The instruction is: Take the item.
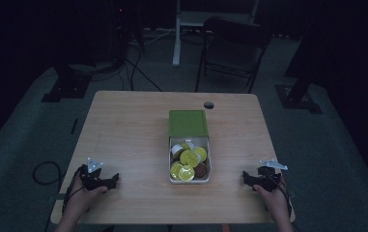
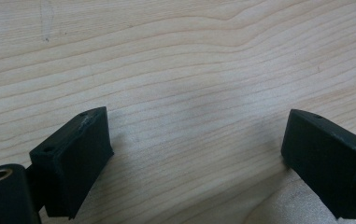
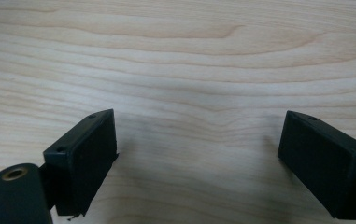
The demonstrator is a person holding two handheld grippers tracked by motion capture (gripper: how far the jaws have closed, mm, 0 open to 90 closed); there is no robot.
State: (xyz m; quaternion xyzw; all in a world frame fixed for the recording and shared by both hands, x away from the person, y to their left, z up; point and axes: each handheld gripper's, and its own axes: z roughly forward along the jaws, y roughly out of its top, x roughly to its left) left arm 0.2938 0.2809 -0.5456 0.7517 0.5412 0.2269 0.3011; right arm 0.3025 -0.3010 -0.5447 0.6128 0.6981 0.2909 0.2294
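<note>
A white rectangular tray (image 1: 171, 164) of round yellow-lidded cups (image 1: 187, 157) is seen near the middle of a pale wooden table (image 1: 123, 135), with a flat green rectangular lid (image 1: 188, 123) laid touching the tray's far end. Among the yellow cups, one brown-topped cup (image 1: 201, 169) is tucked into the tray's near right corner and a white-topped one (image 1: 176, 150) sits toward its far left. The black two-jaw left gripper (image 1: 116, 179) is held low over the table well to the left of the tray, near the front edge, its jaws pointed toward the tray. The black two-jaw right gripper (image 1: 244, 177) is held the same way well to the right of the tray, its jaws also turned inward. Both are gripped by a person's hands entering from the near side of the table.

In the left gripper view, the jaws are spread wide apart with bare wood grain between them; nothing is grasped. In the right gripper view, the jaws are likewise released and wide, with bare table between the pads. A dark folding chair (image 1: 232, 50) is set on the grey floor beyond the table, far behind the tray.
</note>
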